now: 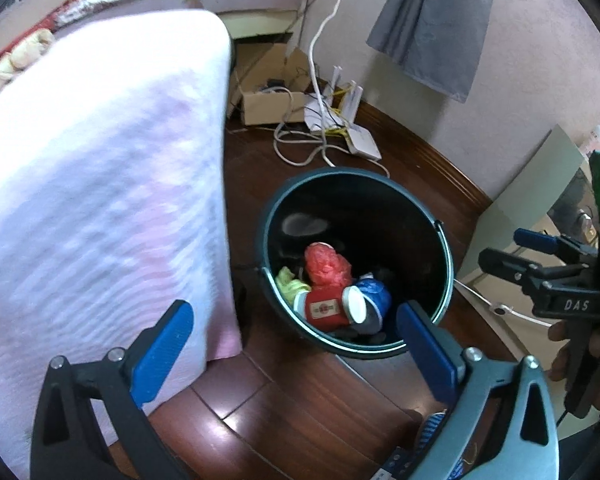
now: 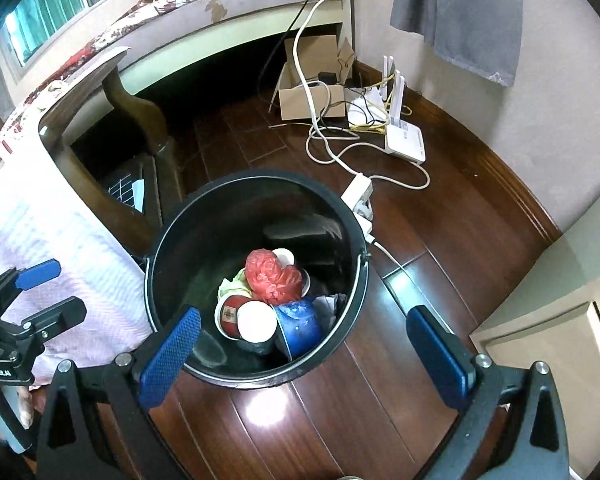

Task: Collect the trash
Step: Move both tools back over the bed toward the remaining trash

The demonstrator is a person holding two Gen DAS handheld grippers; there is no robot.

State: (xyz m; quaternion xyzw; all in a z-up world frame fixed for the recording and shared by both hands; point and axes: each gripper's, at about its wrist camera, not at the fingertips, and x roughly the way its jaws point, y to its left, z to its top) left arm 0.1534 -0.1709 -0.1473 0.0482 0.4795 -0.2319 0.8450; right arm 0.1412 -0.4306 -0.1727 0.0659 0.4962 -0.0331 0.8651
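Left wrist view: my left tool (image 1: 296, 344) has its jaws spread wide, nothing between them, hanging above the floor with the black bucket (image 1: 446, 276) just ahead. Trash is already inside: a red crumpled bag (image 1: 327, 265), a red cup (image 1: 325, 309) lying on its side, a blue cup (image 1: 374, 301), and a yellow-green scrap (image 1: 289, 281). The pink-white bedspread (image 1: 100, 184) fills the left side; no loose trash visible on it from here. The right tool (image 1: 512, 258) shows at the right edge, held in a hand (image 1: 580, 352). Right wrist view: right tool (image 2: 300, 356) is also spread apart and empty, looking almost straight down into the bucket (image 2: 156, 280). Same pile: red bag (image 2: 272, 276), red cup (image 2: 236, 314), blue cup (image 2: 302, 326). Behind it sit a power strip (image 2: 358, 196), a router (image 2: 406, 140) and a cardboard box (image 2: 308, 106), not trash as far as I can judge. Handling guess: the cups are light, thin-walled and crush easily, so pinch across the rim gently; the bag is soft and slippery, so grab a bunched fold. I'd say the bucket's wire handle is the place to lift it.
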